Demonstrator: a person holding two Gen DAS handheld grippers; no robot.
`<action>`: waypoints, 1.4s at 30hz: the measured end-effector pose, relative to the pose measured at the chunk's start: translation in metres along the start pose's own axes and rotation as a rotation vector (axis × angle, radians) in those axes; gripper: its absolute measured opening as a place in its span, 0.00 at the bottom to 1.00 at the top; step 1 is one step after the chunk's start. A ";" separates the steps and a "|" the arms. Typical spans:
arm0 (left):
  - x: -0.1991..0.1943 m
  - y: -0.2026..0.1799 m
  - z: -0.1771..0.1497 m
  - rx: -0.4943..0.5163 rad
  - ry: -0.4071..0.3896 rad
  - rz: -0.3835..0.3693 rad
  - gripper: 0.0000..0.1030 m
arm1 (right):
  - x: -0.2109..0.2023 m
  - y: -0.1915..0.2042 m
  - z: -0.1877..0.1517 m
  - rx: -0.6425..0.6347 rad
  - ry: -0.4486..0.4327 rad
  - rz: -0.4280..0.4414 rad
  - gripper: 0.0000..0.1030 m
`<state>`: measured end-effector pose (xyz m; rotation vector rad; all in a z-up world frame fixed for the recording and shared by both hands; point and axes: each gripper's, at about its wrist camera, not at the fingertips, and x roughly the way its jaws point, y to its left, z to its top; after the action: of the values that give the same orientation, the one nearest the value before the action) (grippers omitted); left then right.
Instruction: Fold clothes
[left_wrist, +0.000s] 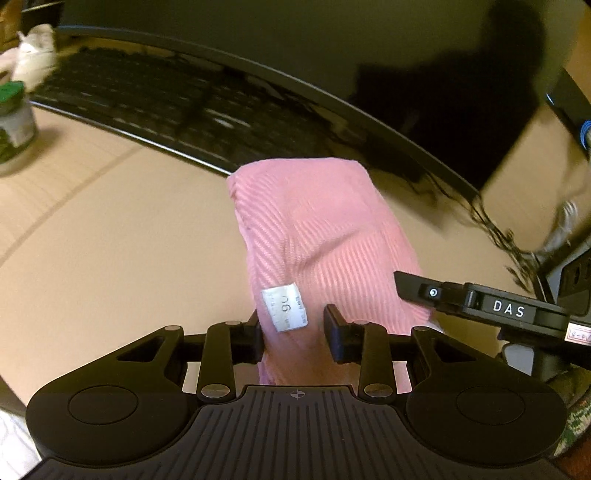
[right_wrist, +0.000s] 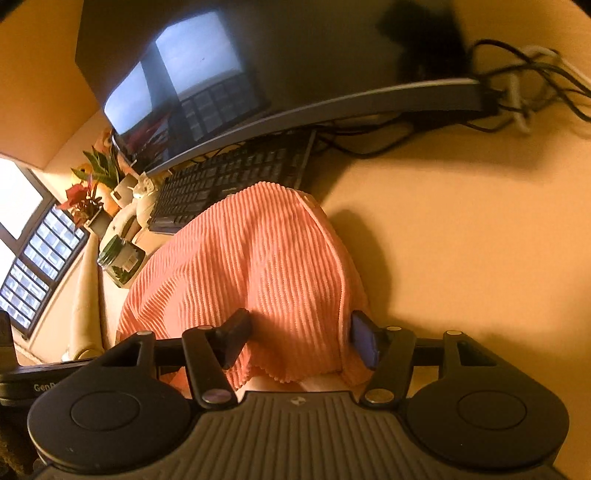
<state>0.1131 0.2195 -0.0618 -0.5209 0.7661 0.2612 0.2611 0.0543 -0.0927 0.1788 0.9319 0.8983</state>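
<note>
A pink ribbed garment (left_wrist: 325, 229) with a white size label (left_wrist: 284, 306) rises off the tan desk (left_wrist: 110, 229). My left gripper (left_wrist: 293, 332) is shut on a bunched part of it, just below the label. One of the right gripper's fingers (left_wrist: 417, 288) reaches in from the right and touches the garment's edge. In the right wrist view the same garment (right_wrist: 258, 258) bulges up in front of my right gripper (right_wrist: 301, 339). Its fingers stand wide apart, and the cloth spreads behind both and fills the gap, hem hanging below.
A black keyboard (right_wrist: 236, 173) and a wide monitor (right_wrist: 221, 74) stand just beyond the garment. A green-lidded jar (right_wrist: 120, 260), potted plants (right_wrist: 88, 192) and white figurines sit at the left. Cables (right_wrist: 517, 85) trail at the back right. Bare desk (right_wrist: 461, 240) lies to the right.
</note>
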 end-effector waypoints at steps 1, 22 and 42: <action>0.000 0.004 0.003 -0.007 -0.004 0.001 0.34 | 0.001 0.001 0.001 -0.009 -0.001 -0.006 0.60; -0.032 0.042 0.034 -0.019 -0.071 -0.150 0.49 | -0.048 0.035 -0.003 -0.338 -0.155 -0.194 0.73; 0.039 0.045 0.088 0.057 0.039 -0.385 0.80 | -0.024 0.062 0.029 -0.362 -0.173 -0.364 1.00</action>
<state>0.1742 0.3061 -0.0527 -0.6087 0.6936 -0.1276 0.2400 0.0834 -0.0294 -0.2159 0.6021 0.6850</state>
